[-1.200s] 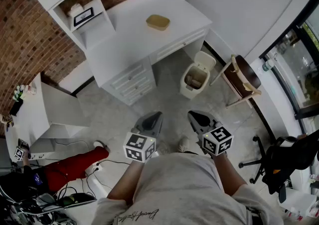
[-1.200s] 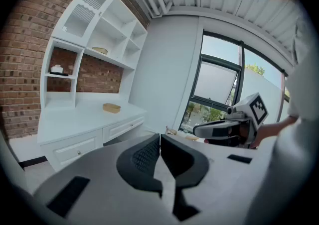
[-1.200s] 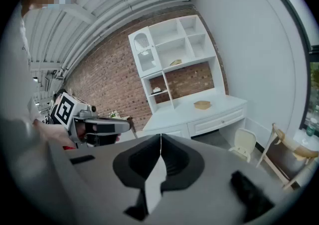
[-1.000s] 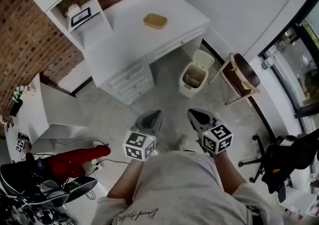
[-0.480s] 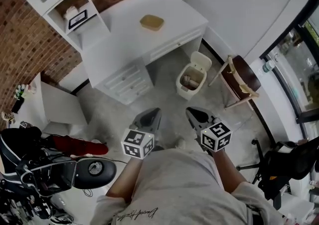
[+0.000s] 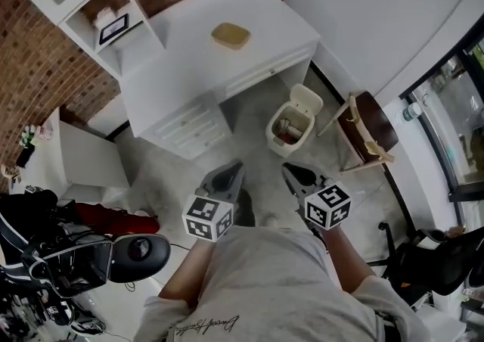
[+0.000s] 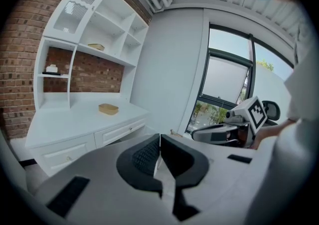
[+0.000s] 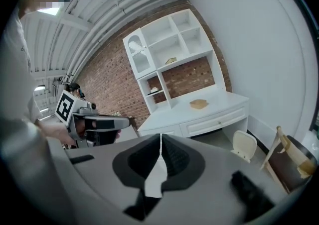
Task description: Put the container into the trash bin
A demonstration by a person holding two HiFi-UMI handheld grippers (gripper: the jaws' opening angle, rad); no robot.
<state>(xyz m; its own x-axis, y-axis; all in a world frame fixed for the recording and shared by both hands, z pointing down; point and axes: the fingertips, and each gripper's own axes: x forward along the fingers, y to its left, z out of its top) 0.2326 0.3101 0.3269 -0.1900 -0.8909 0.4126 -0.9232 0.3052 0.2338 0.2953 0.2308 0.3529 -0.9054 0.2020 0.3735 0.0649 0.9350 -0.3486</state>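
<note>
A tan shallow container (image 6: 231, 35) lies on the white desk (image 6: 189, 60), also visible as the container (image 7: 108, 109) and the container (image 8: 198, 103) in the two gripper views. A cream trash bin (image 6: 291, 124) with its lid up stands on the floor beside the desk, and shows as the bin (image 8: 243, 145) at the right of the right gripper view. My left gripper (image 6: 229, 179) and right gripper (image 6: 296, 176) hang side by side in front of my body, well short of the desk. Both are shut with nothing between the jaws.
A white shelf unit (image 6: 83, 0) rises at the desk's left with a small frame (image 6: 113, 26) on it. A wooden chair (image 6: 367, 132) stands right of the bin. A dark helmet-like object (image 6: 136, 256) and cluttered gear sit at lower left. An office chair (image 6: 427, 257) is at lower right.
The view has shifted slightly toward the desk and bin. A dark round object has come in at lower left over the red item. Both grippers stay shut in about the same place.
</note>
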